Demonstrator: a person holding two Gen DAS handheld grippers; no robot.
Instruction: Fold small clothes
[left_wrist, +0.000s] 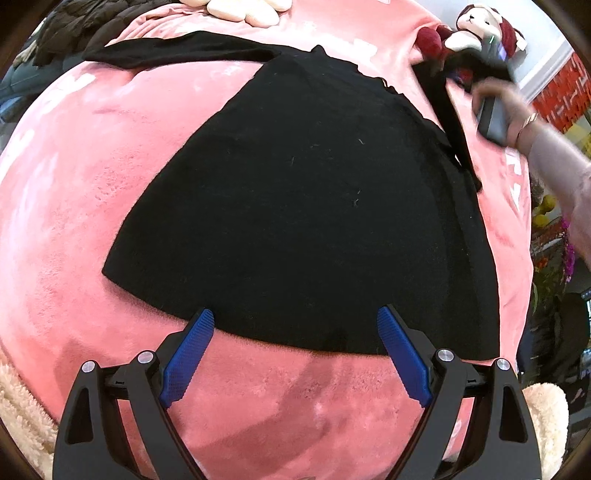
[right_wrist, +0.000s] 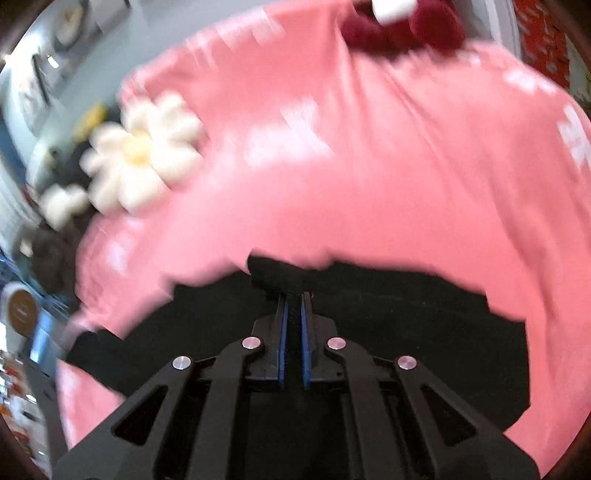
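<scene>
A black long-sleeved garment (left_wrist: 303, 206) lies spread on a pink plush blanket (left_wrist: 74, 206). One sleeve (left_wrist: 177, 51) stretches to the far left. My left gripper (left_wrist: 295, 321) is open and empty, its blue pads at the garment's near hem. In the left wrist view my right gripper's body (left_wrist: 491, 114) is far right, in a hand, lifting the other sleeve (left_wrist: 454, 125). In the blurred right wrist view my right gripper (right_wrist: 294, 295) is shut on black fabric (right_wrist: 280, 273) of the garment, above the rest of it (right_wrist: 406, 332).
A white flower-shaped cushion (right_wrist: 140, 155) lies at the blanket's far edge, also in the left wrist view (left_wrist: 243, 11). A plush toy in red and white (left_wrist: 476, 26) sits at the far right corner. A dark coat (left_wrist: 81, 26) lies far left. Cream fleece (left_wrist: 18, 402) edges the near side.
</scene>
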